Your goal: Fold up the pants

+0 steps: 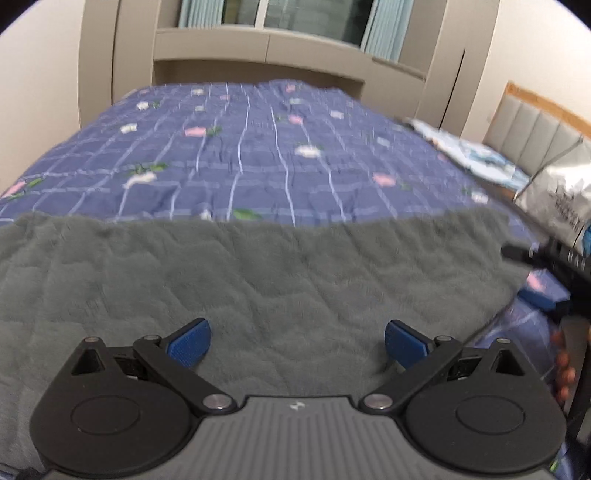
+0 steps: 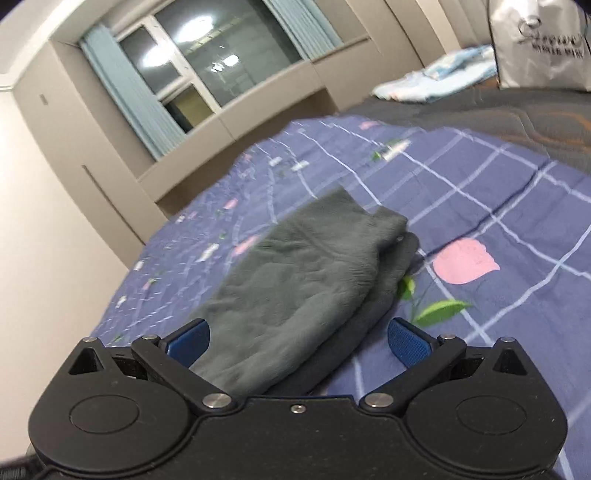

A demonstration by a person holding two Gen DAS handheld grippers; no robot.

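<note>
Now the pants (image 2: 295, 288) lie on the bed (image 2: 480, 206), apparently already doubled, one layer over another. Both claws are spread wide and hold nothing: the left claw (image 1: 297, 341) hovers over the grey cloth, the right claw (image 2: 298, 341) straddles its near end, likely lining up another fold.

Your left gripper (image 1: 297, 341) hangs over the pants (image 1: 258, 266), which lie across the near part of the bedspread (image 1: 240, 147). Beyond the far end of the bed stands a cabinet (image 1: 258, 48) with a window (image 1: 314, 14) above it. To the right lie folded clothes (image 1: 472, 155), and nearer you a bag (image 1: 557, 195) (your right gripper (image 2: 299, 341) sits at the pants' near end, with bedspread to either side).
</note>
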